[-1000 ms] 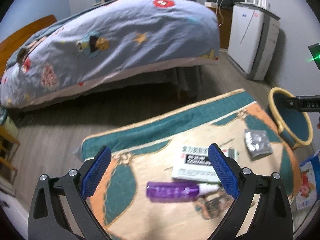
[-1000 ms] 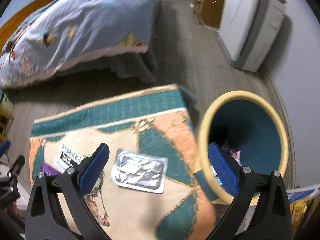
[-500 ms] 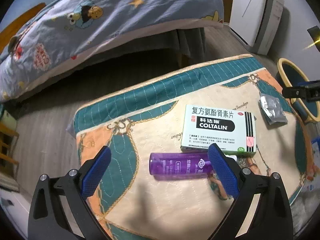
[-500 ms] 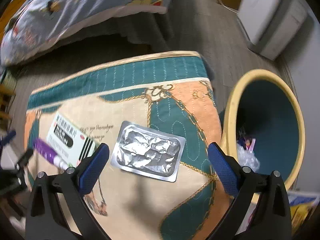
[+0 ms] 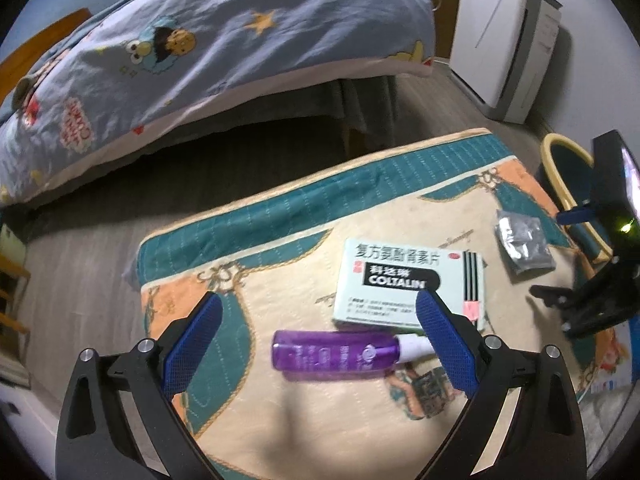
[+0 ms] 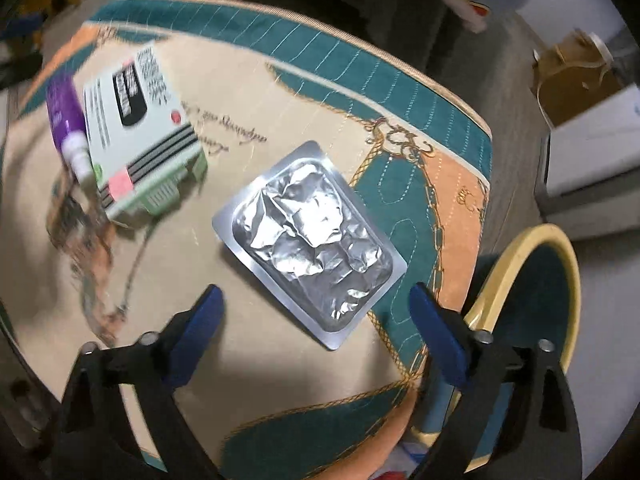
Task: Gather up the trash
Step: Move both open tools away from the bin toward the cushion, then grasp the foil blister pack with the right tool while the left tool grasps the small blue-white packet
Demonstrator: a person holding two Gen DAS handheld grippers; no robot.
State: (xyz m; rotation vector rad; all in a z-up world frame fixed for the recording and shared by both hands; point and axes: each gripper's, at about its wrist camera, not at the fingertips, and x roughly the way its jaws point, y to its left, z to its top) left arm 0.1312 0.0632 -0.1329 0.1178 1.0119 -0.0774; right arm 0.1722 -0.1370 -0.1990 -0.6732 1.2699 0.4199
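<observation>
A crumpled silver blister pack (image 6: pixel 314 236) lies on the patterned cloth (image 6: pixel 280 360), just ahead of my right gripper (image 6: pixel 316 304); the jaws are closing and the pads do not touch the pack. A green-and-white medicine box (image 5: pixel 408 284) and a purple bottle (image 5: pixel 336 354) with a white cap lie in front of my left gripper (image 5: pixel 320 320), which stands open above the bottle, empty. The box (image 6: pixel 136 120), the bottle (image 6: pixel 66 116) and the pack (image 5: pixel 524 242) show in both views. A yellow-rimmed teal bin (image 6: pixel 532 312) stands to the right of the cloth.
A bed with a cartoon-print quilt (image 5: pixel 200 48) lies beyond the cloth-covered surface. A white appliance (image 5: pixel 504 36) stands against the far wall. The right gripper's body (image 5: pixel 608 264) shows at the right edge of the left wrist view. Wooden floor (image 5: pixel 80 280) surrounds the cloth.
My right gripper has dropped toward the blister pack and rolled, so the pack now lies diagonally and larger. The left gripper has tilted down toward the bottle and box.
</observation>
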